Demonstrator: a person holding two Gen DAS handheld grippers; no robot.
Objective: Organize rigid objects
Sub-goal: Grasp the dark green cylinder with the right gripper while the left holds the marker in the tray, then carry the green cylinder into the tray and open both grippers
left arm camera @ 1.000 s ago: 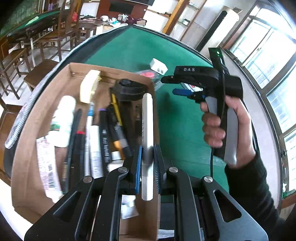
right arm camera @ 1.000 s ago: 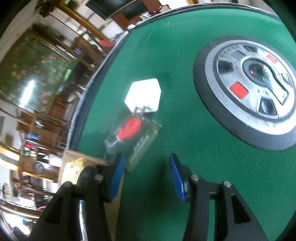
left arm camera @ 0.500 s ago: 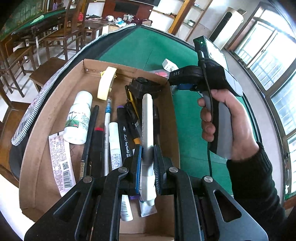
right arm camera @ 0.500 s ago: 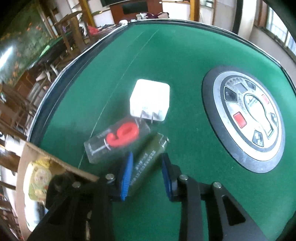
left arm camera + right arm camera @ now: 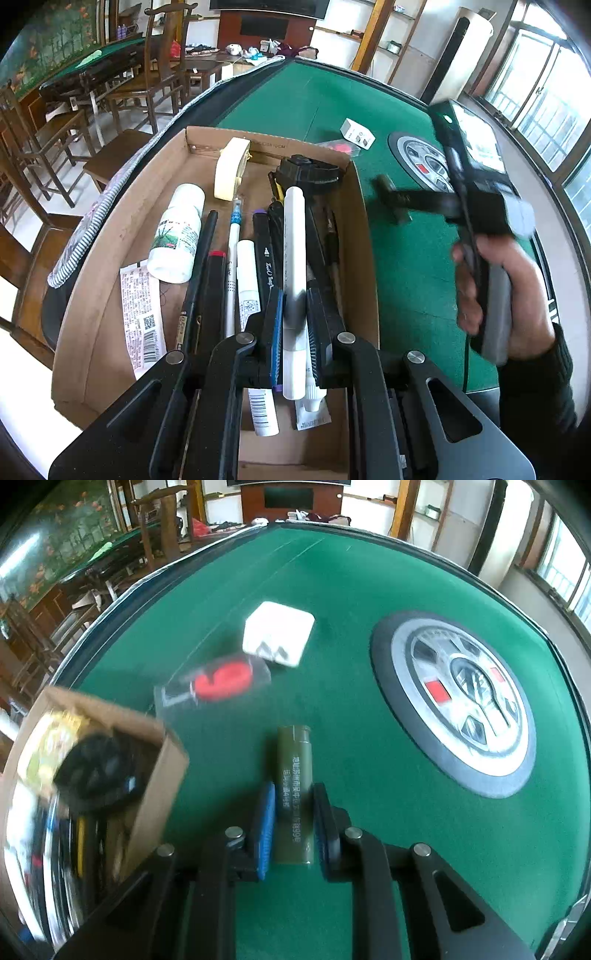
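Two grippers work over green felt: the left gripper (image 5: 294, 321) clamps a white marker (image 5: 294, 236) above the cardboard box (image 5: 364, 236) of pens, while the right gripper (image 5: 291, 819) is closing its jaws around an olive-green tube (image 5: 293, 775), pads at its sides. Beyond those fingers lie a clear packet with a red nine (image 5: 218, 683) and a white plug adapter (image 5: 279, 633); to their right sits a round control panel (image 5: 454, 701) set in the green table (image 5: 351, 576). Farther out stand wooden chairs (image 5: 147, 85) and windows (image 5: 546, 96)
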